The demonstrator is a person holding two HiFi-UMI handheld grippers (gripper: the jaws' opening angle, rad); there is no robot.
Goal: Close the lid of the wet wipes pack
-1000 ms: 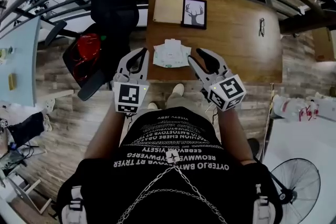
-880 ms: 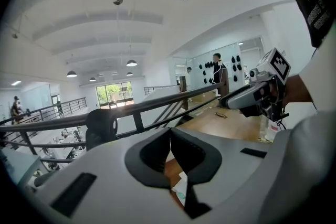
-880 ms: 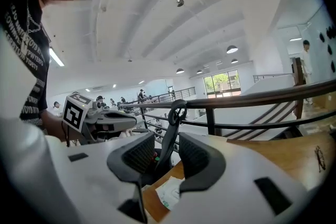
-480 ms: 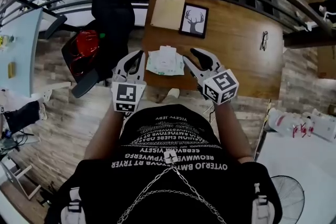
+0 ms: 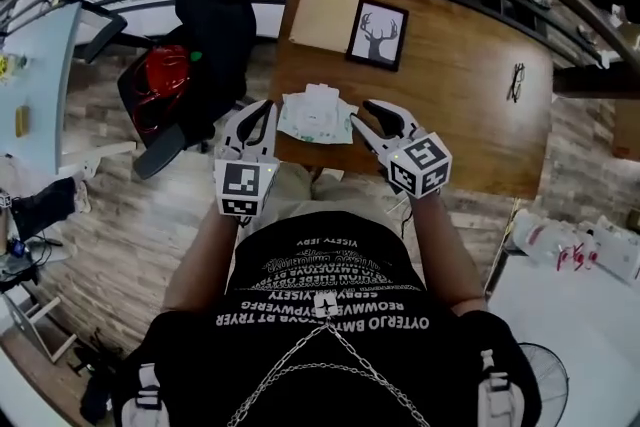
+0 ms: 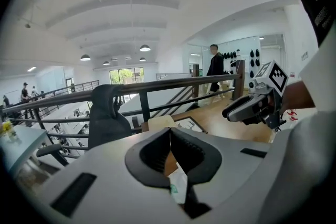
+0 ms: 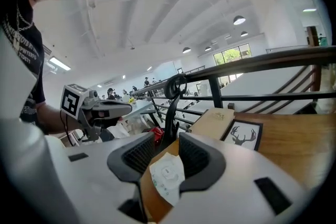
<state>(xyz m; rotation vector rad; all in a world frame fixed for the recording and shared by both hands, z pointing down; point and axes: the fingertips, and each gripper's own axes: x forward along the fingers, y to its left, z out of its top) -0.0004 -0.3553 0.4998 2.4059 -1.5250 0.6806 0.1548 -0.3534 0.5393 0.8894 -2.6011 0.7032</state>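
The wet wipes pack [image 5: 315, 115], white with green print, lies on the near edge of the wooden table [image 5: 450, 105]. A white flap shows at its far side. My left gripper [image 5: 256, 118] hovers just left of the pack, its tips meeting with nothing between them. My right gripper [image 5: 374, 118] hovers just right of it with jaws apart and empty. In the left gripper view the pack [image 6: 178, 186] shows below the closed left gripper [image 6: 169, 131]. In the right gripper view the pack [image 7: 167, 176] lies beyond the gap of the right gripper [image 7: 167, 139].
A framed deer picture [image 5: 377, 35] and a tan board [image 5: 325, 12] lie at the table's far side, and glasses [image 5: 516, 82] at its right. A black chair [image 5: 205, 5] with a red item [image 5: 165, 95] stands left of the table. A railing runs behind.
Both grippers have come down and forward, and now flank the pack at the table's near edge. Their jaws look unchanged.
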